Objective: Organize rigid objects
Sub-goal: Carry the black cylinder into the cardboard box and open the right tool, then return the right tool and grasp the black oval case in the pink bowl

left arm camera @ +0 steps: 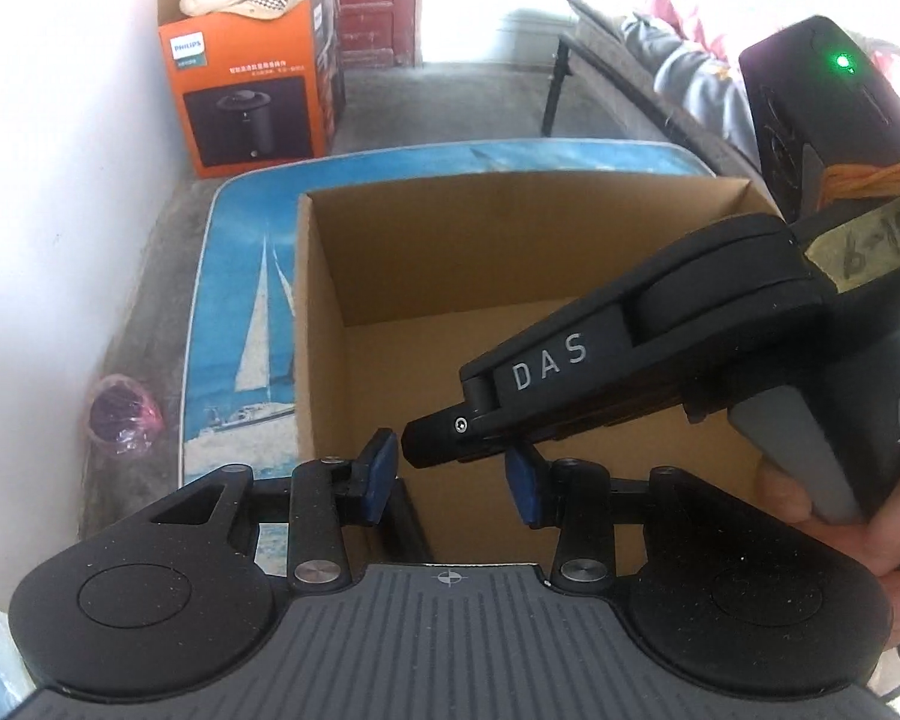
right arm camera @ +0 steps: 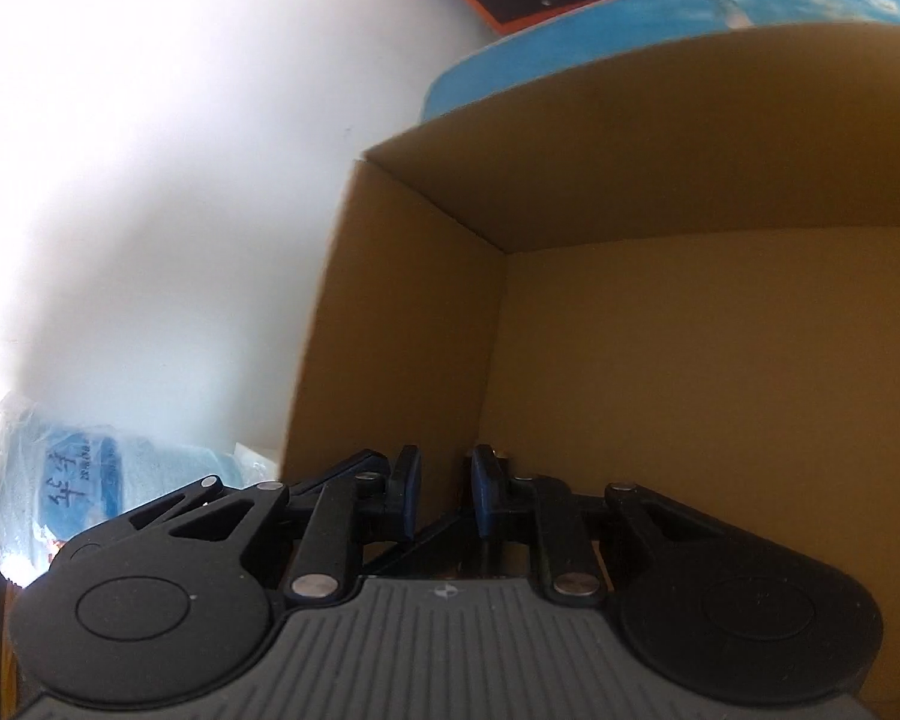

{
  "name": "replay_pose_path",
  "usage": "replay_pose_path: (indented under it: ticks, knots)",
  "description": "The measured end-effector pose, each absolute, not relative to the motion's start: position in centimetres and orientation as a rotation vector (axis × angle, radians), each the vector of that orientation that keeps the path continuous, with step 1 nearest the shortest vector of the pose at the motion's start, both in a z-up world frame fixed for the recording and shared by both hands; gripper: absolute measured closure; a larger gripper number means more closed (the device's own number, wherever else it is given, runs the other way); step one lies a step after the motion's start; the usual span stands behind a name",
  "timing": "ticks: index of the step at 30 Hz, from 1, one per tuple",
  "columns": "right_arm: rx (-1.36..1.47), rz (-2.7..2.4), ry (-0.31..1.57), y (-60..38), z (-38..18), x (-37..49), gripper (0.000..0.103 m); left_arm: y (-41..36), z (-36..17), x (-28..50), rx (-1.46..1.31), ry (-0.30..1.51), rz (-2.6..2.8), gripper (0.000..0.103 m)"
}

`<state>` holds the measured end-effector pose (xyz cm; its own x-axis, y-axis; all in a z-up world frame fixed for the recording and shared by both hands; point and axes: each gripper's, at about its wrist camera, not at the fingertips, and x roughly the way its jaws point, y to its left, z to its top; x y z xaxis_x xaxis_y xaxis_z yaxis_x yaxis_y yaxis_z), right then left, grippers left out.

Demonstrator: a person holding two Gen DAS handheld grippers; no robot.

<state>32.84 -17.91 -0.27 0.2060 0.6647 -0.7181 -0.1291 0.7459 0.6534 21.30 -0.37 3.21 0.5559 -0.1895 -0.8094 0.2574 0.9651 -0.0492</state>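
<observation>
An open brown cardboard box (left arm camera: 354, 252) stands on a blue table with a sailboat print (left arm camera: 246, 300); the part of its inside that shows is bare. My left gripper (left arm camera: 453, 483) is open above the box's near edge, nothing between its blue pads. My right gripper (right arm camera: 444, 492) reaches down into the box (right arm camera: 690, 360) near its left wall; its blue pads stand a small gap apart with nothing between them. Its black body marked DAS (left arm camera: 630, 354) crosses the left wrist view from the right, its tip between the left fingers.
An orange Philips carton (left arm camera: 246, 96) with a cloth bag on top stands on the floor by the white wall. A dark bench with clothes (left arm camera: 660, 90) is at the back right. A pink-wrapped object (left arm camera: 123, 414) lies on the floor at left. Blue plastic-wrapped bundles (right arm camera: 90, 474) lie left of the box.
</observation>
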Motion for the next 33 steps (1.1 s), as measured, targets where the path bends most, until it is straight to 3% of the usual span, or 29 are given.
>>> replay_pose_path:
  ticks: [8, 17, 24, 29, 33]
  knots:
    - [0.496, 0.615, 1.113, -21.1, 4.5, 29.5, 0.082, 0.3, 6.1, 18.1, 0.031, 0.847, -0.310, 0.056]
    - [0.431, 0.630, 0.869, -27.0, 9.3, 18.9, 0.080, -0.4, 7.5, 11.4, -0.021, 0.740, -0.385, 0.045]
    - [0.437, 0.633, 0.805, -28.1, 6.7, 12.1, 0.079, -1.9, 3.4, 7.3, -0.063, 0.787, -0.403, 0.044]
    - [0.440, 0.642, 0.829, -25.7, 2.1, 9.3, 0.059, -3.2, 0.1, 5.8, -0.020, 0.831, -0.375, 0.044]
    - [0.386, 0.631, 0.863, -24.0, -0.3, 9.1, 0.059, -3.6, -1.7, 5.6, -0.009, 0.865, -0.370, 0.046]
